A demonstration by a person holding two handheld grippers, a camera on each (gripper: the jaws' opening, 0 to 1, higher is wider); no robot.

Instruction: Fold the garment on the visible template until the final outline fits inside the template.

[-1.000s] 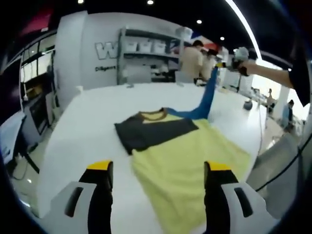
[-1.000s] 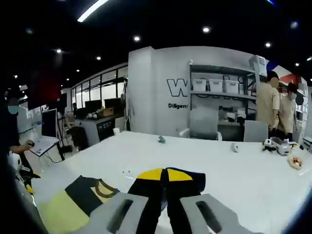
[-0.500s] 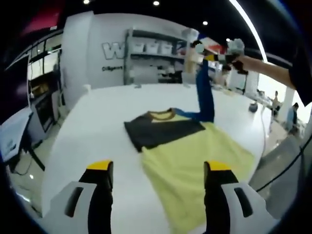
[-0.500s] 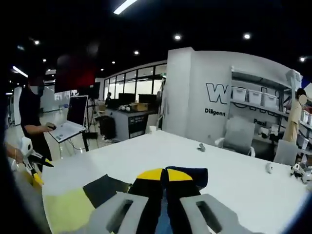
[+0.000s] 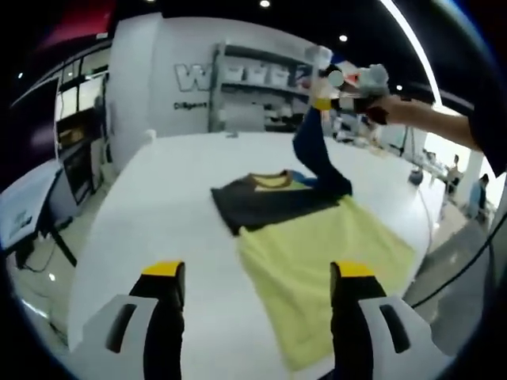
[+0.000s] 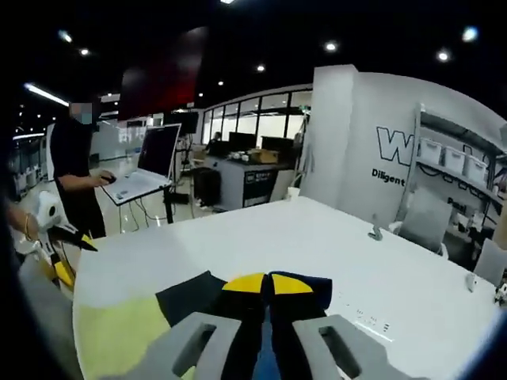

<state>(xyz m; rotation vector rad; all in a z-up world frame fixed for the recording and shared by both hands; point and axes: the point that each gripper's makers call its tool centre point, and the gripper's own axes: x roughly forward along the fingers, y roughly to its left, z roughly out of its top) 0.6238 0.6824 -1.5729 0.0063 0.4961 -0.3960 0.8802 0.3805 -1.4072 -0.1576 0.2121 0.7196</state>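
Blue sleeve hangs clamped in your right gripper, lifted above the garment, which lies flat on the white table ahead of your left gripper, whose jaws stand apart and empty. The shirt's long axis runs away from you, so the sleeve folds inward across the dark chest.

In the right gripper view the hand-held gripper covers most of the blue sleeve between its closed jaws. In the left gripper view the garment hides any template on the tabletop; shelf bins behind it are blurred.
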